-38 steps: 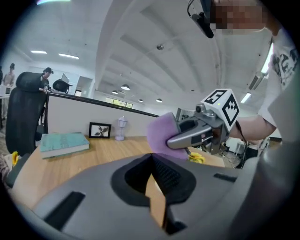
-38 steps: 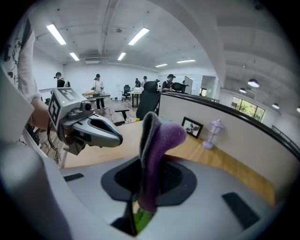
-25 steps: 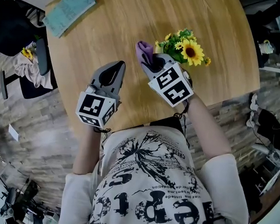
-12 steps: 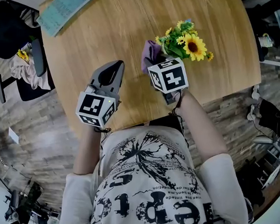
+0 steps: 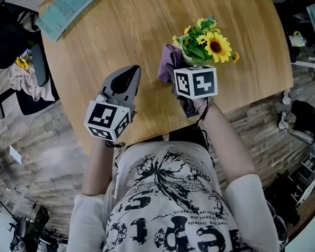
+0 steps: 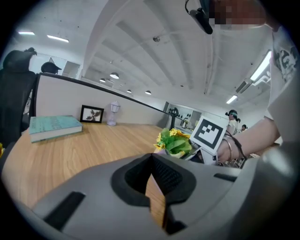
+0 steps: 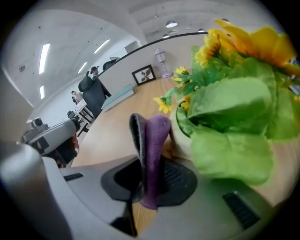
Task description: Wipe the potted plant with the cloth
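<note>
A potted plant (image 5: 208, 43) with sunflowers and green leaves stands on the round wooden table (image 5: 131, 36); it also fills the right of the right gripper view as the plant (image 7: 234, 126) in its pale pot. My right gripper (image 5: 183, 71) is shut on a purple cloth (image 5: 169, 62), and the cloth (image 7: 152, 150) stands up between the jaws, touching the pot's left side. My left gripper (image 5: 126, 78) hovers over the table to the left, shut with nothing in it; from it the plant (image 6: 176, 142) shows ahead to the right.
A teal book (image 5: 63, 8) lies at the table's far left. A small framed picture (image 6: 92, 114) and a white lamp-like object (image 6: 112, 114) stand by a partition at the far edge. Office chairs and clutter surround the table on the floor.
My right gripper rolled and came down towards the pot, bringing the purple cloth against the pot's left side. The left gripper stayed where it was.
</note>
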